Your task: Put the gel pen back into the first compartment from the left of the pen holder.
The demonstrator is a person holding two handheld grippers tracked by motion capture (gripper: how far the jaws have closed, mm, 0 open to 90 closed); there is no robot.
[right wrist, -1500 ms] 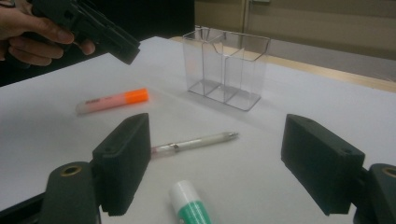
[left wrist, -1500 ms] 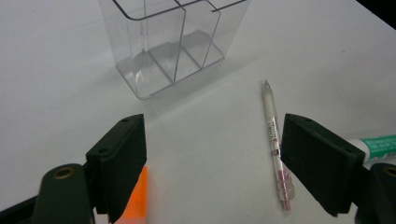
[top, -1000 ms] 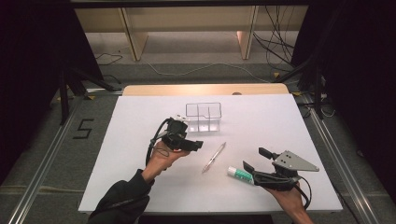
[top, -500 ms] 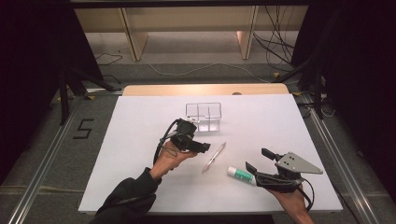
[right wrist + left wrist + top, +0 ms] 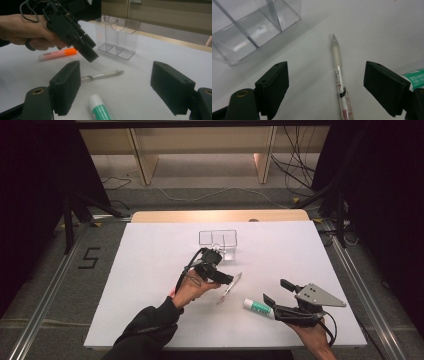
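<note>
The pen (image 5: pixel 338 77) lies flat on the white table (image 5: pixel 150 270), between the 2 spread jaws of the left gripper (image 5: pixel 327 87) and slightly nearer its right jaw, tip pointing away from the jaws. Neither jaw touches the pen; the jaws stand wide apart and hold nothing. The clear organizer (image 5: pixel 249 27), divided into compartments, stands beyond the left jaw and appears empty. The glue stick (image 5: pixel 100 110) lies between the 2 jaws of the right gripper (image 5: pixel 115 92), close in front of them and untouched; these jaws are also fully apart and hold nothing. An orange highlighter (image 5: pixel 58 54) lies on the table beyond the left gripper's hand. Judged status: no item is stowed in the organizer. Remaining steps: lower and close the left gripper on the pen, lift it, place it in a compartment, then handle the other items.
</note>
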